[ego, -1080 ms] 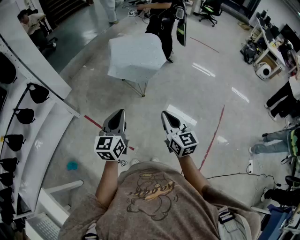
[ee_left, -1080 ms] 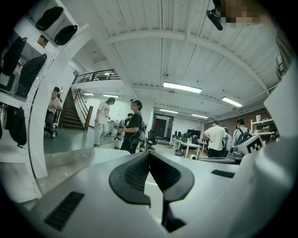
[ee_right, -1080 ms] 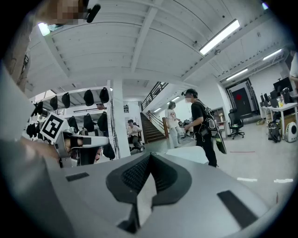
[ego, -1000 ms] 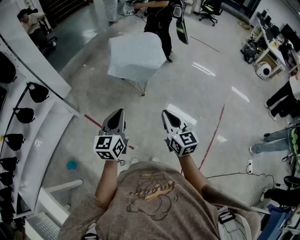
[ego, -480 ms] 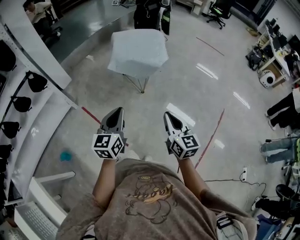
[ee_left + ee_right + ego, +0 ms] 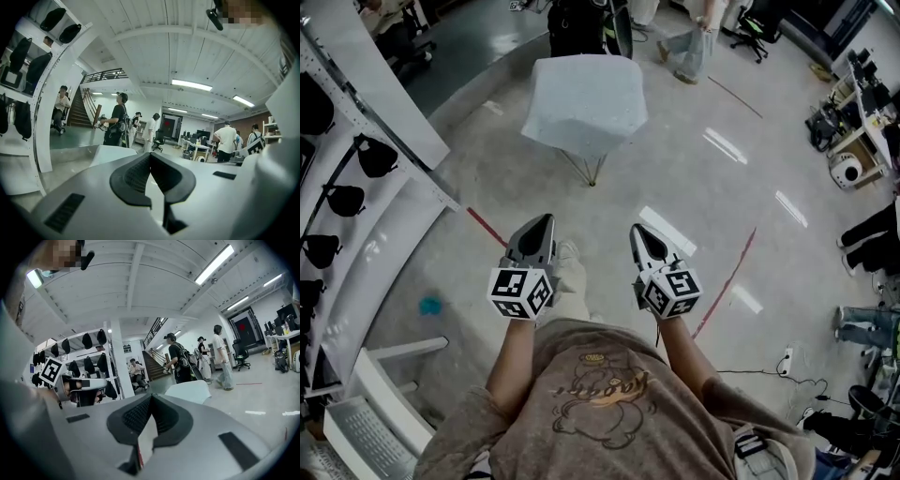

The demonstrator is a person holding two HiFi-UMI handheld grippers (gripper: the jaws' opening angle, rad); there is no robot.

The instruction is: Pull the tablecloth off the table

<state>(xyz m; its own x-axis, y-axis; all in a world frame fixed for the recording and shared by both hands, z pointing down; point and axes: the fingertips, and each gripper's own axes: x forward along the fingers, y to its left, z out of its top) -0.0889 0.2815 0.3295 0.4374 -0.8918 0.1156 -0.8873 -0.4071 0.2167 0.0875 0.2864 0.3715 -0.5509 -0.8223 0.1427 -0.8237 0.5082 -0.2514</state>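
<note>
Tablecloth (image 6: 584, 98) slightly nearer (still draped)

Glossy grey concrete floor (image 6: 694, 197), glare patches from overhead tube lights (image 6: 190, 85). Red tape line (image 6: 727, 281) runs near-right. White shelving (image 6: 394, 234) along the left wall, black bags (image 6: 375, 157) hung on it. Staircase (image 6: 86, 110) far left. Desks (image 6: 862, 103) and office chair (image 6: 757, 37) far right. Small teal item (image 6: 429, 305) on floor near left. White beamed ceiling.
</note>
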